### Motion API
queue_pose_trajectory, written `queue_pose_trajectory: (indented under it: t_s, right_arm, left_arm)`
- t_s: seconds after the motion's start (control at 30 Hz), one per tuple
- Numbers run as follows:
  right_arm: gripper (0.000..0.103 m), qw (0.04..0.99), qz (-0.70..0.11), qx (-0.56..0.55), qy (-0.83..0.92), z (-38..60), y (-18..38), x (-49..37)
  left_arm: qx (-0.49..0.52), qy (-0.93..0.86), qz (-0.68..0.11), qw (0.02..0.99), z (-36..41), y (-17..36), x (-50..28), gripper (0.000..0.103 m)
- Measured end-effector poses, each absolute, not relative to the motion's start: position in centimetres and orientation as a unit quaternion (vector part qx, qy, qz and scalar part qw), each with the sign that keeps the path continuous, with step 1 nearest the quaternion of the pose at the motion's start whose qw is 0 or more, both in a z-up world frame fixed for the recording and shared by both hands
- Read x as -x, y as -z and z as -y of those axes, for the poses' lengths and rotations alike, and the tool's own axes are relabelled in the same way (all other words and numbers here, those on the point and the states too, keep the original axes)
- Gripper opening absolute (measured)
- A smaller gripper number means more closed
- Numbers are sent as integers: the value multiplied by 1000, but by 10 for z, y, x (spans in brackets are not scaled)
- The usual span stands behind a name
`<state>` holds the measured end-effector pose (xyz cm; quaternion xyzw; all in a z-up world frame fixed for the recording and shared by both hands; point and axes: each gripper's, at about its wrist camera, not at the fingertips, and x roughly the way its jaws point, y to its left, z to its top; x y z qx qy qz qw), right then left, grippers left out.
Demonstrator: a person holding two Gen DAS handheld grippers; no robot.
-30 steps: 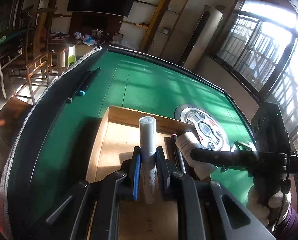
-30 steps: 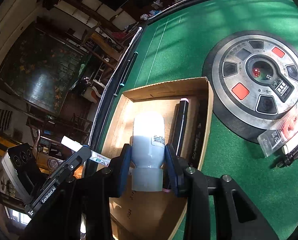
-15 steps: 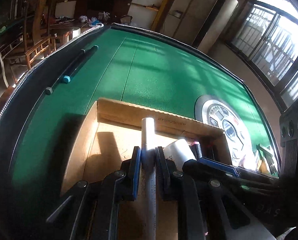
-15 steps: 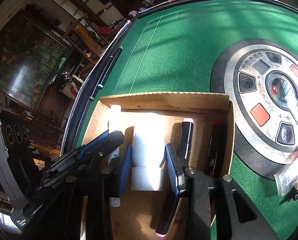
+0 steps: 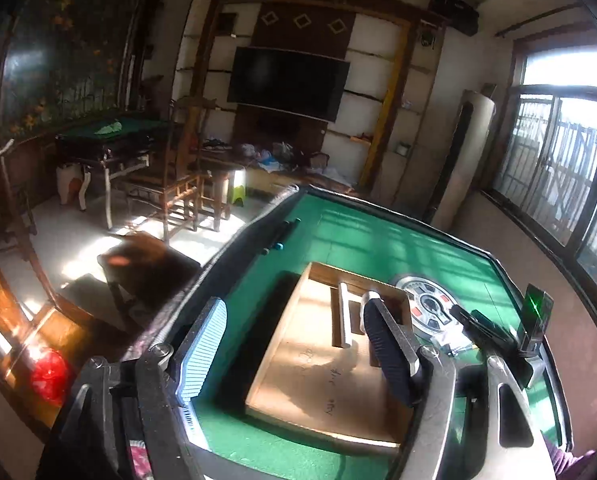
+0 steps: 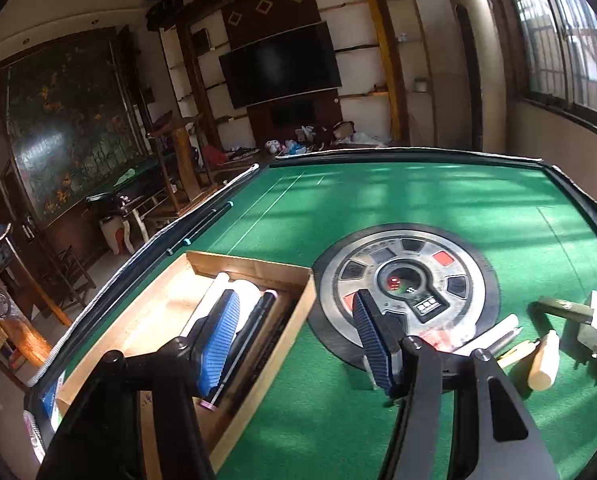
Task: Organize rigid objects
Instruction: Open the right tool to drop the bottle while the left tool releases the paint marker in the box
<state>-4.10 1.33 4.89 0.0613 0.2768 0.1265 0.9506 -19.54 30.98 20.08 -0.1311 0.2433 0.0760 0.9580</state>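
- One green felt mahjong table [image 6: 398, 200] fills both views, its dark raised rim running along the left side, where two dark rods with teal tips [image 6: 202, 227] lie end to end along the edge.
- A round grey control dial [image 6: 406, 280] with red and black buttons sits sunk in the felt at the table's middle — two small dice show under its central dome.
- A shallow cardboard box [image 6: 254, 266] lies on the felt just left of the dial, its long side running away from the cameras.
- Left gripper [image 5: 298, 354] hangs above the near part of the box with its ribbed pads spread wide and nothing between them; in the left wrist view the right-hand tool is partly visible at the right edge.
- Right gripper [image 6: 294, 338] is likewise splayed and empty, one blue pad over the box and the other over the rim of the dial.
- Inside the box, against its far and right side, lie the sorted things side by side: a slim white tube [image 6: 214, 290] on the left, a stubby white bottle [image 6: 247, 290] next to it, then a black marker with a pink cap [image 6: 260, 312], and a dark flat item along the right wall that I cannot identify.
- Right of the dial, loose on the felt, are a wooden-handled tool [image 6: 544, 360], a metal fork-like piece [image 6: 594, 344], a dark green cylinder [image 6: 562, 307], a white-and-grey pen [image 6: 494, 334] and a clear packet with red print, partly hidden by the right gripper.
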Motion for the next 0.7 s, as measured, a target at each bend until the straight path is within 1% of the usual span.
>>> queue_pose_trajectory:
  t_s: [0.03, 0.13, 0.23, 0.43, 0.7]
  right_arm:
    - [58, 949, -280, -82, -121, -7, -45, 40]
    - [58, 938, -304, -114, -121, 6, -32, 27]
    - [58, 933, -312, -129, -128, 14, -24, 27]
    - [58, 942, -294, -107, -123, 16, -23, 42]
    - [58, 955, -271, -84, -87, 24, -25, 54]
  left_arm:
    - [131, -97, -232, 959, -311, -209, 209, 80]
    - [130, -126, -213, 960, -303, -225, 237, 81]
    - [103, -142, -206, 963, -283, -234, 251, 81]
    - [64, -146, -182, 970, -251, -253, 277, 81]
    - [76, -125, -169, 975, -248, -254, 302, 84]
